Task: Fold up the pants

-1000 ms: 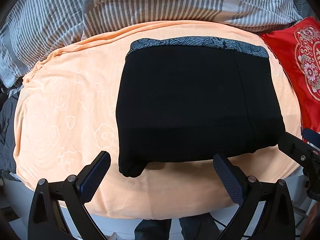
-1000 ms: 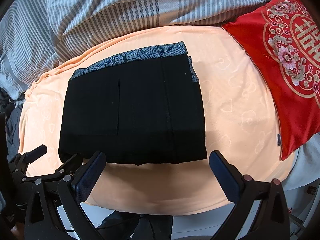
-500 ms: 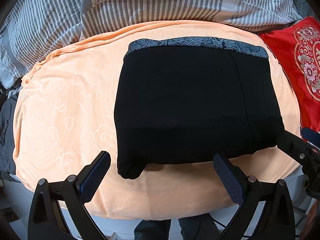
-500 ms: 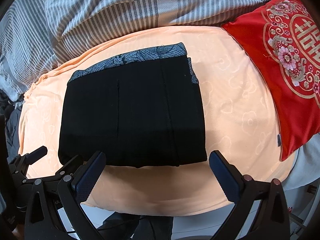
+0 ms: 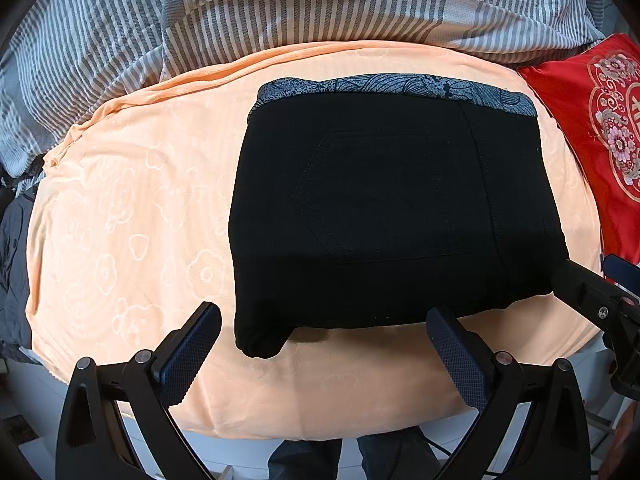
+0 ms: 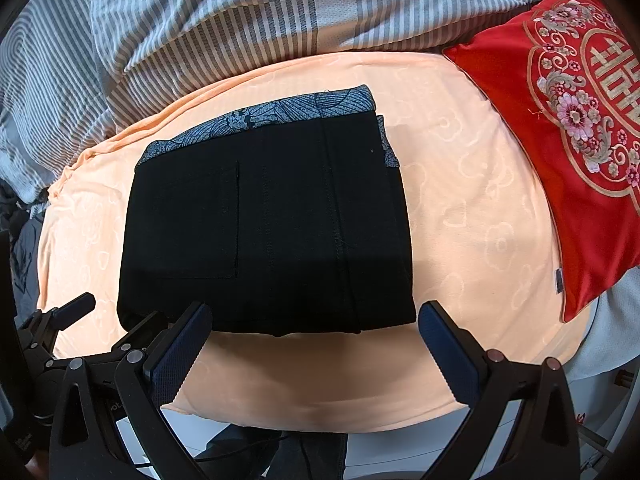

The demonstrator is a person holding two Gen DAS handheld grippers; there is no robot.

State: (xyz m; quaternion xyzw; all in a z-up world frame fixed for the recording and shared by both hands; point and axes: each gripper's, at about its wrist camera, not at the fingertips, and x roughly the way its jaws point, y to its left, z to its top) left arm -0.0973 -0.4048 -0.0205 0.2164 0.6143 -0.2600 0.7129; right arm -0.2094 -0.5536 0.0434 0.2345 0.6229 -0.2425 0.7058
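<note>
The black pants [image 5: 384, 208] lie folded into a compact rectangle on the peach blanket [image 5: 128, 216], with a grey patterned waistband [image 5: 392, 86] along the far edge. My left gripper [image 5: 324, 352] hovers open just short of the bundle's near edge, nothing between its fingers. In the right wrist view the same folded pants [image 6: 268, 224] sit left of centre, and my right gripper [image 6: 316, 348] stands open at their near edge, empty. The other gripper's frame shows at each view's side: the right one [image 5: 600, 304] and the left one [image 6: 60, 328].
A red embroidered cushion [image 6: 576, 128] lies to the right on the blanket. A grey striped duvet [image 5: 280, 12] is bunched behind it. Dark clothing [image 5: 12, 248] hangs off the left edge. The blanket's near edge drops to a pale floor, where a person's legs [image 5: 360, 460] show.
Both views shift only slightly; the pants appear a touch nearer. Both grippers stay open and hold nothing.
</note>
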